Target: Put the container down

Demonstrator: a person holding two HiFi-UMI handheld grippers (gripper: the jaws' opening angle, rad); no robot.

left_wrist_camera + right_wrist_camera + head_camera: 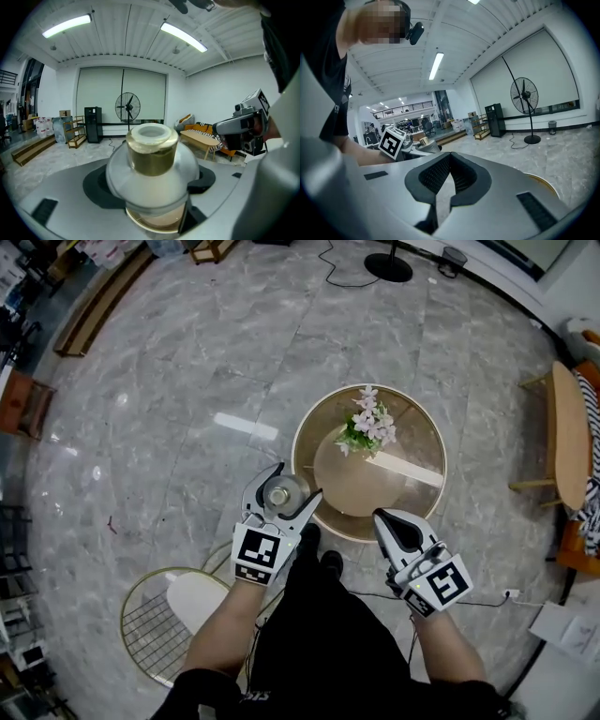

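Head view: my left claw [284, 491] holds the container [278, 494] up by the round table's [309, 427] near-left rim, with open floor to the left.

Left gripper view: the jaws are clamped on the container's frosted body.

Right gripper view: my right claw [450, 157] is closed and empty.

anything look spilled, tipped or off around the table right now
Nothing stands out. The container sits upright in the left gripper, nothing spilling from it. The flowers stand on the round table, which shows no spill. The right gripper is shut and empty.
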